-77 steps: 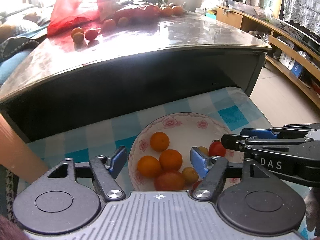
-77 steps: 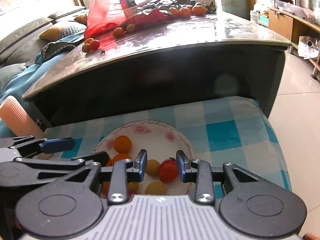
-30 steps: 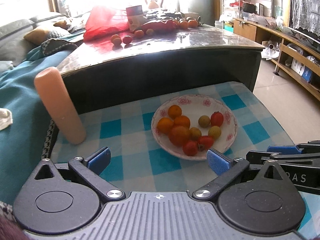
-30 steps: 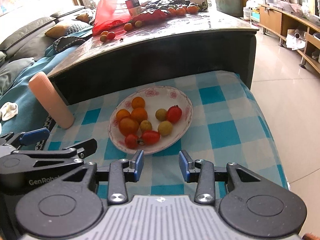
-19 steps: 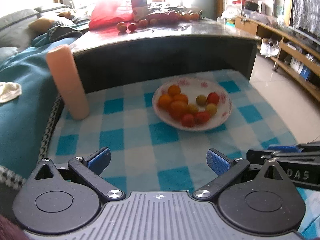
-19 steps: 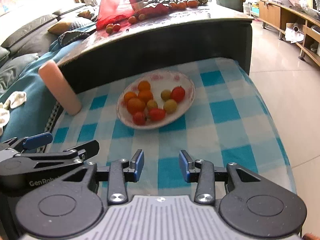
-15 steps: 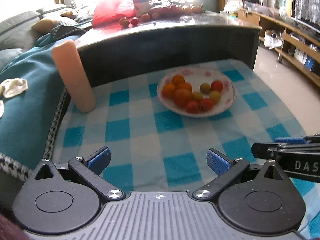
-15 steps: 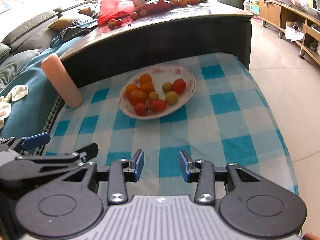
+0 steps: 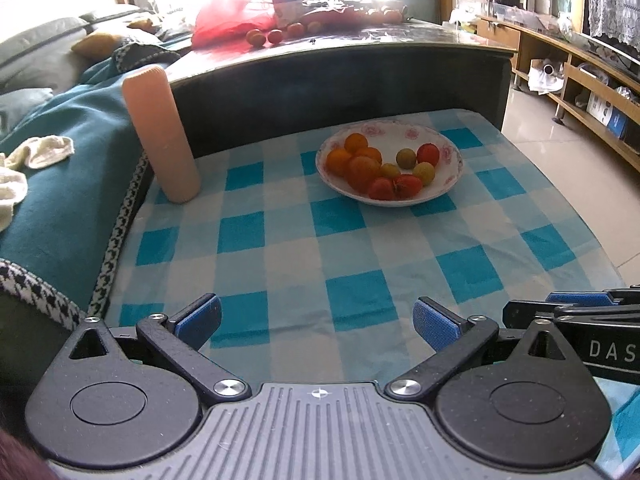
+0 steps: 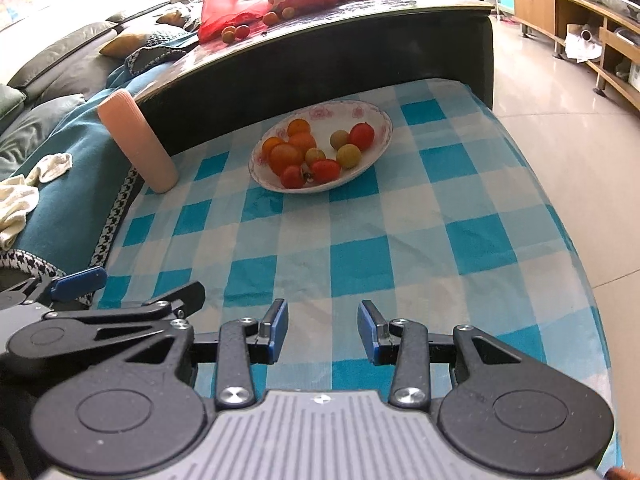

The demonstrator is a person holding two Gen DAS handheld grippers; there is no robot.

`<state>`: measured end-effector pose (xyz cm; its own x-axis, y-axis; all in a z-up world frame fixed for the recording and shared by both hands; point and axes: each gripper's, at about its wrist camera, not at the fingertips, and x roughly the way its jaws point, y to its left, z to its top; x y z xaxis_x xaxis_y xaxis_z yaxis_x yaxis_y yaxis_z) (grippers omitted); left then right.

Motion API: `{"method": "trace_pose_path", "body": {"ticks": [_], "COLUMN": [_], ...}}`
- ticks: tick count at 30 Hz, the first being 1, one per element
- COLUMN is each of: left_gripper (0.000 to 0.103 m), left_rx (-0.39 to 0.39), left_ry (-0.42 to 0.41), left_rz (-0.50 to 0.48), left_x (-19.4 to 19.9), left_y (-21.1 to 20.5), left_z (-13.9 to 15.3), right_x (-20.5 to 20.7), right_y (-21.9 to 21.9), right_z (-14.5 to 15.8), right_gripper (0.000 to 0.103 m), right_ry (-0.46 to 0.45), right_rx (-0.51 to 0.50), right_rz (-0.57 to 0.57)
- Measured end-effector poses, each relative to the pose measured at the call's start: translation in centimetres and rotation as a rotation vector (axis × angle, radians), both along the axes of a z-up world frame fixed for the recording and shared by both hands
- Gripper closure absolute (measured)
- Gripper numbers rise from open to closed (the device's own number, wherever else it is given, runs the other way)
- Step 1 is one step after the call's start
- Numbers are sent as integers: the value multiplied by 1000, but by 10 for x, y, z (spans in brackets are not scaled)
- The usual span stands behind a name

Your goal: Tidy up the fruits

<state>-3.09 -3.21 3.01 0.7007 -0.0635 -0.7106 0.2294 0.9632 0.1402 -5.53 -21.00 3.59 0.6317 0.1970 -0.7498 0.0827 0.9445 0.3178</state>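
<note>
A white flowered bowl [image 9: 450, 182] [image 10: 378, 116] sits on the blue checked cloth [image 9: 320, 248] [image 10: 360, 232]. It holds several oranges [image 9: 362, 166] [image 10: 285, 156], red tomatoes [image 9: 428, 154] [image 10: 362, 135] and small yellow fruits [image 9: 424, 172] [image 10: 348, 155]. My left gripper [image 9: 316, 318] is open and empty, well back from the bowl at the cloth's near edge. My right gripper [image 10: 322, 330] is open and empty, beside it on the right. More fruit [image 9: 264, 36] [image 10: 234, 32] lies on the dark table behind.
A pink cylinder [image 9: 160, 132] [image 10: 138, 140] stands left of the bowl at the cloth's edge. A dark glossy table [image 9: 340, 68] [image 10: 320, 36] with a red bag [image 9: 230, 24] rises behind. A teal sofa cover [image 9: 60, 160] lies left; tiled floor and shelves lie right.
Both grippers have pulled back from over the bowl to the near edge of the cloth. The red tomato the right gripper held over the bowl lies in the bowl. The left gripper opened wider.
</note>
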Motion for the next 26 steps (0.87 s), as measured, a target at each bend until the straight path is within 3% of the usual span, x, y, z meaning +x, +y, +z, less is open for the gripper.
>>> {"method": "trace_pose_path", "body": {"ticks": [26], "left_gripper": [0], "left_rx": [-7], "left_ry": [19], "left_rz": [28], "left_x": [-14], "left_y": [8], "left_z": [-3], "right_x": [-18], "right_y": [11], "right_z": [-3], "right_gripper": [51], "right_ry": [17], "right_rx": [-16], "right_rz": [11]}}
